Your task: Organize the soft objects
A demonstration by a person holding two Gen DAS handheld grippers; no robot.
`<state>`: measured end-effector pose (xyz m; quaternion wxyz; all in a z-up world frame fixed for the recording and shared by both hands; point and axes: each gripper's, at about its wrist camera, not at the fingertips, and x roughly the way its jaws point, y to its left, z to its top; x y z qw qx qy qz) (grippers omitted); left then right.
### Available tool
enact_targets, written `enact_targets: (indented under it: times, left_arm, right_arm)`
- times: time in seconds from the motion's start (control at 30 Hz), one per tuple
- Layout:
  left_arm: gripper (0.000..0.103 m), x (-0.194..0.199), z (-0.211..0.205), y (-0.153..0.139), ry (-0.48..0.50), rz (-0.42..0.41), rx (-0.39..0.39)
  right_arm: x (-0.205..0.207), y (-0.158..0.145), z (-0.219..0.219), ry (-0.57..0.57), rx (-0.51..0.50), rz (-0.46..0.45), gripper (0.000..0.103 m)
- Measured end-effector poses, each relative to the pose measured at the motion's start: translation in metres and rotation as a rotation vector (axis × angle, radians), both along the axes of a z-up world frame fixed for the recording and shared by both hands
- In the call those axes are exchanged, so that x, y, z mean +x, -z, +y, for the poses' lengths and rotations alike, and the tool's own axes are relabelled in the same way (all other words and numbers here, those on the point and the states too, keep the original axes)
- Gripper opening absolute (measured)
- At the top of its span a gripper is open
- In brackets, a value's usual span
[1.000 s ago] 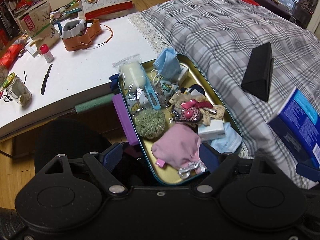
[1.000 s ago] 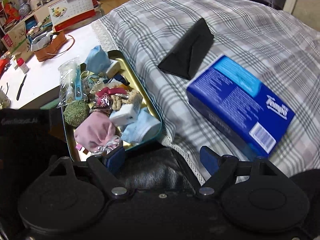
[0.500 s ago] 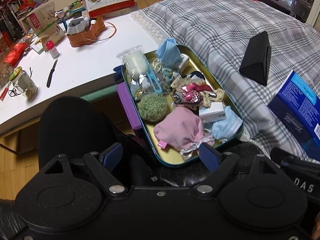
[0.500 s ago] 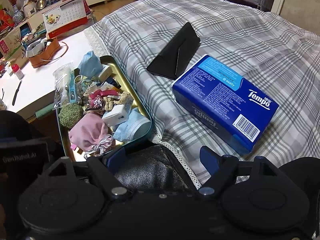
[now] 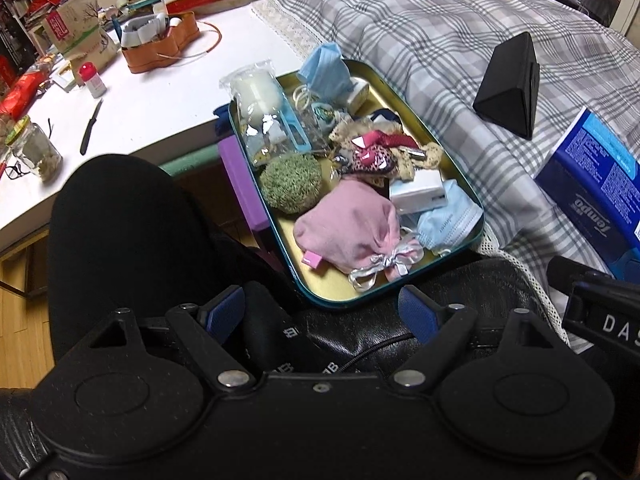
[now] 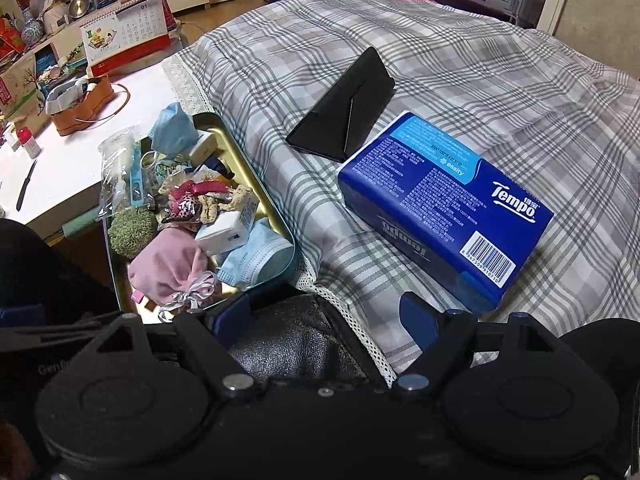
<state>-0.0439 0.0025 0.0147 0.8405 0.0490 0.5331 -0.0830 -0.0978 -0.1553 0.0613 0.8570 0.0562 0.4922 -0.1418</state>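
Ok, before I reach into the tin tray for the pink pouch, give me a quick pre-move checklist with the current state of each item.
1. Left claw open and empty: ok.
2. Right claw open and empty: ok.
3. Pink pouch lies on top at the near end of the tin tray, nothing over it: ok.
4. Room beside the pouch: not ok; the green scrubby ball and the white box crowd it.
5. Tray support: cannot tell; its near end juts past the table edge.
6. Tissue pack and black case lie on the plaid cloth, away from the tray: ok.
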Motion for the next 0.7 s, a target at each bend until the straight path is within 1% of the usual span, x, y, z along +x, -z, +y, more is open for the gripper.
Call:
enact_targets:
  times: [0.27,0.7]
  left_arm:
    - [0.081,-0.0004,0.0001,0.005,-0.004,0.019,0.004]
    - [0.081,-0.0036,-0.0008,0.0031,0.0,0.016,0.0]
  right_arm:
    - [0.0019,0.003,-0.0037,0.012,0.004,0.008,0.081]
    - [-0.0004,-0.0008,-0.002,0.012,0.0,-0.003,0.081]
